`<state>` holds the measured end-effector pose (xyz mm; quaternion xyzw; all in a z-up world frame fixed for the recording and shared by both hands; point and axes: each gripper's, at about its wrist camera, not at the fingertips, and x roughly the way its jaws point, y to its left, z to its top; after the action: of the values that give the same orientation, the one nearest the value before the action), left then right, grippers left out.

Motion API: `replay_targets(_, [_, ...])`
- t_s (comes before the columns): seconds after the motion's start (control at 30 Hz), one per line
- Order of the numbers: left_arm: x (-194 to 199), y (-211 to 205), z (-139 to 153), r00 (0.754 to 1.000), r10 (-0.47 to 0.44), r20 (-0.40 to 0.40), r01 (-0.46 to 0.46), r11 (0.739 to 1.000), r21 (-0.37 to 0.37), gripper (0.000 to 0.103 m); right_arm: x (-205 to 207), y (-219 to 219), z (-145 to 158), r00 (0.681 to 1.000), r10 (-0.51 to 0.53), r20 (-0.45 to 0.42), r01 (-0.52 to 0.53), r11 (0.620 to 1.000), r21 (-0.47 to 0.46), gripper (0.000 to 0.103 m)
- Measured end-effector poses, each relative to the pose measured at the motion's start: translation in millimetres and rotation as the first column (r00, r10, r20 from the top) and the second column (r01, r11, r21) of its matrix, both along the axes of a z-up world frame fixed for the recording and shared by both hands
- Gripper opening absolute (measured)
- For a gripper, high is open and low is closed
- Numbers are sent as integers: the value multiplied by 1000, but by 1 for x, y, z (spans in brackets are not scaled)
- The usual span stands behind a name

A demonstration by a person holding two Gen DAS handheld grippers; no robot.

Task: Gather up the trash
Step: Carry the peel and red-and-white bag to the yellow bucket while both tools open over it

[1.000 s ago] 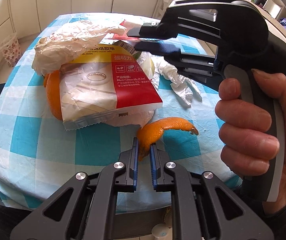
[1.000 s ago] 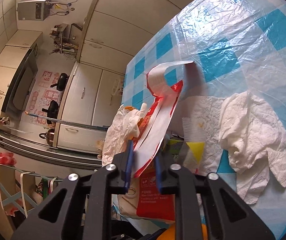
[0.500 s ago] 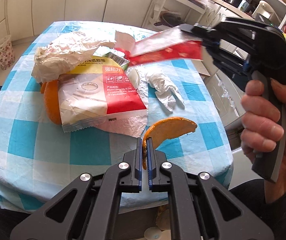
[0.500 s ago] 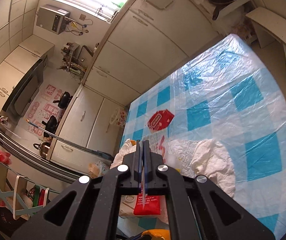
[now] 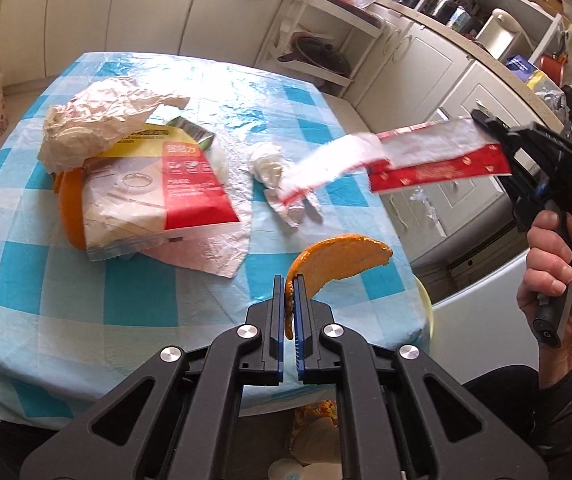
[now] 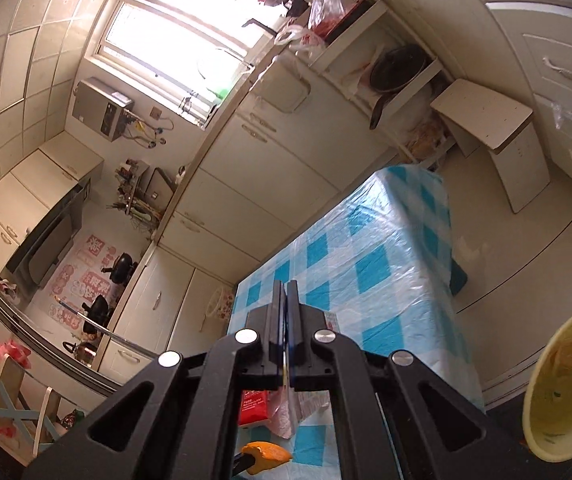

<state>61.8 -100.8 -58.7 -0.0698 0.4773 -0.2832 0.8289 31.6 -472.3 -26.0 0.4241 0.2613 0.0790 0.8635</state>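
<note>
Right wrist view: right gripper (image 6: 286, 292) jaws pressed together, the held wrapper only an edge-on sliver there. Left view, right of frame: red-and-white wrapper (image 5: 438, 156) blurred, now clear of the table (image 5: 85, 300). Left gripper (image 5: 289, 288) clamps orange peel (image 5: 338, 260), lifted higher than before.

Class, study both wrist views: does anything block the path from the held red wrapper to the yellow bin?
Nothing visible does. The right gripper holds the red wrapper in open air beyond the table edge; the yellow bin stands open below.
</note>
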Motion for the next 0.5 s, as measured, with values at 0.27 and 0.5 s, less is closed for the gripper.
replay_targets(0.27, [-18,-38,11,995,-101,13,101,995,-24,4,-75,-74,5,982,-188,5,188,982,-31,2])
replay_targets(0.5, [-41,-91,16,982,-191,6,191,981,-29,4,-123,-109,-4,944,-319,-80,303,938,-171,2])
